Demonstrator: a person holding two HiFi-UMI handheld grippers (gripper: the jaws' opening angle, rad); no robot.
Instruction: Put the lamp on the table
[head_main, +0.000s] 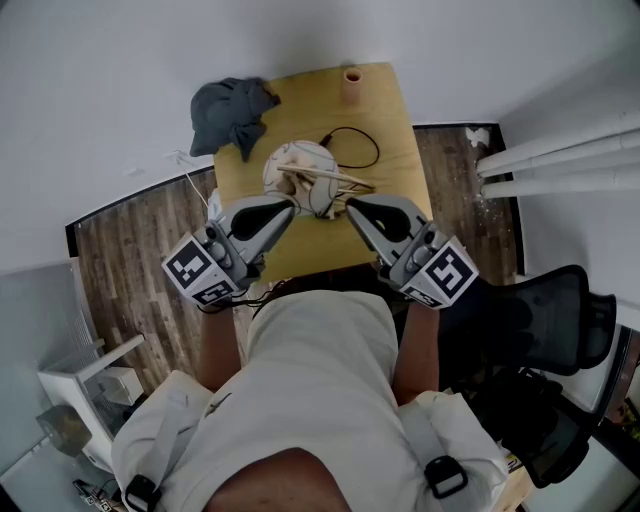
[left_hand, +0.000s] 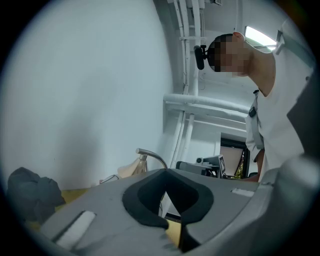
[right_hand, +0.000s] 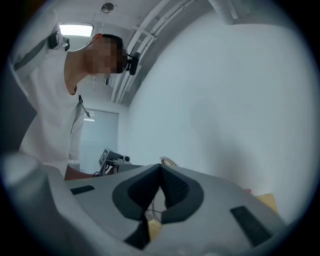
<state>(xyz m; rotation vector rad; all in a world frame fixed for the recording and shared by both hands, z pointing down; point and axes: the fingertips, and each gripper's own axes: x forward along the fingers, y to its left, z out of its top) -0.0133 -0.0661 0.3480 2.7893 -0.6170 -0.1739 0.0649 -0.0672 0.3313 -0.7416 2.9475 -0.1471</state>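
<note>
Lamp (head_main: 300, 165), one, one table (head_main: 385, 120), one cloth (head_main: 230, 112), left gripper (head_main: 290, 206), right gripper (head_main: 350, 204), jaws together

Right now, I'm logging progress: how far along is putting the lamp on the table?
Done: the lamp sits on the table. In hand: nothing; the left gripper and right gripper are both shut and empty, close beside it. Left: seemingly only drawing the grippers back.

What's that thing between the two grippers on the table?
The lamp, on the wooden table. The head view shows it between the shut left gripper and the shut right gripper.
</note>
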